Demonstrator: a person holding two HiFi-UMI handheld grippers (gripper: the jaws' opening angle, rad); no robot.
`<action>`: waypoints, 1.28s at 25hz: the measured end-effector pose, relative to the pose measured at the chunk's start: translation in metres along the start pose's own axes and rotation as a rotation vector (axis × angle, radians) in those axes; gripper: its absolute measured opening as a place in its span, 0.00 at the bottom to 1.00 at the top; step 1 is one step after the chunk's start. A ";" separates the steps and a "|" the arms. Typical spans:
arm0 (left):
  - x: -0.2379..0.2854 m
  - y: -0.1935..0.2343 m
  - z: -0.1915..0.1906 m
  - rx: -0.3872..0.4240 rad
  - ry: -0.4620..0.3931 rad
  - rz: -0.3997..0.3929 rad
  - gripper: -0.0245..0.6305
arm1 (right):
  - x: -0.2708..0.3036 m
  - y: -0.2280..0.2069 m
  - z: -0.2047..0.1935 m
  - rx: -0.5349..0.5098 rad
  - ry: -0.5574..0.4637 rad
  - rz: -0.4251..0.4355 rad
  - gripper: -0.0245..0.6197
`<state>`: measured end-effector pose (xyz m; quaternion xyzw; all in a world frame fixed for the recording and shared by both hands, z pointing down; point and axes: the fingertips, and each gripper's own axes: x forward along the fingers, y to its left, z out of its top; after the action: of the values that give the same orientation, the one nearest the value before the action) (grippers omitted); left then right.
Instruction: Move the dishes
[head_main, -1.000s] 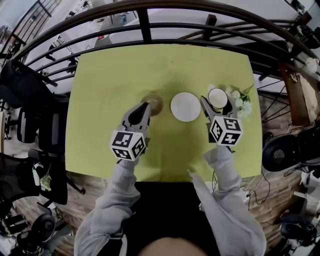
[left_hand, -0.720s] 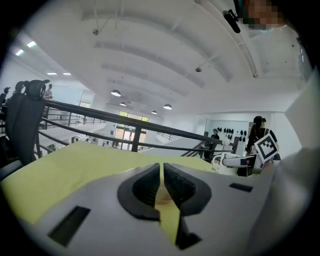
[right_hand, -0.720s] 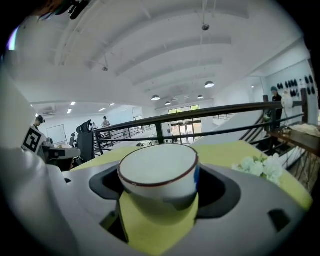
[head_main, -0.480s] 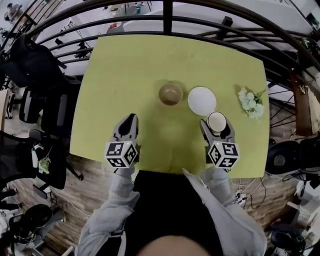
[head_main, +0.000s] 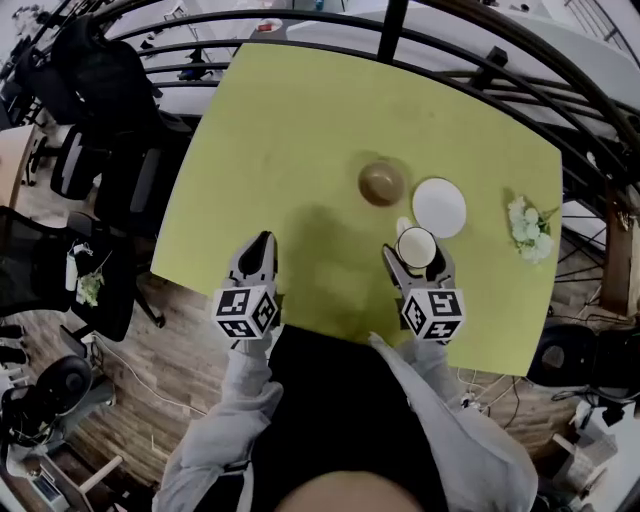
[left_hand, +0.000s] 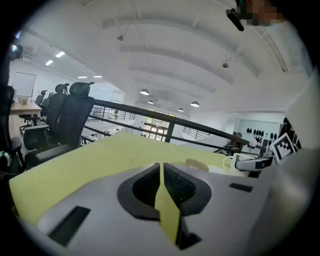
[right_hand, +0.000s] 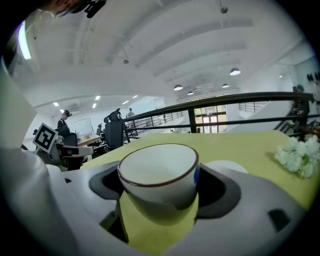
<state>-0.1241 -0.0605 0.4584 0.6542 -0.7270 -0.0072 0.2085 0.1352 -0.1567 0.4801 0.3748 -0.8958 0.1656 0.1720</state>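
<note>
Lime-green table (head_main: 300, 140) up on a railed balcony over an office floor, that's the setting. My right gripper (head_main: 415, 260) has its jaws clamped on the white cup (right_hand: 159, 172), the one with the dark rim. It sits upright between them over the near side of the table, just short of the white saucer (head_main: 439, 207). The brown bowl (head_main: 381, 183) is right beside the saucer, and the flowers (head_main: 528, 228) are off to the right. My left gripper (head_main: 258, 250) has its jaws pressed together with nothing in them and hangs by the near edge. I reckon I'm mid-carry with the cup. Next I need to keep it level, lower it until it's resting on something, and only then let go.
</note>
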 end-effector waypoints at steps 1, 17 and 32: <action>-0.003 0.005 -0.001 -0.010 -0.001 0.009 0.09 | 0.007 0.009 0.002 -0.011 0.004 0.021 0.70; -0.016 0.081 -0.012 -0.073 0.013 0.117 0.09 | 0.124 0.112 0.012 -0.053 0.029 0.193 0.70; 0.000 0.125 -0.015 -0.057 0.054 0.123 0.09 | 0.246 0.120 0.031 -0.038 -0.064 0.052 0.70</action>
<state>-0.2374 -0.0386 0.5078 0.6021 -0.7594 0.0027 0.2465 -0.1204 -0.2415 0.5385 0.3532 -0.9132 0.1407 0.1463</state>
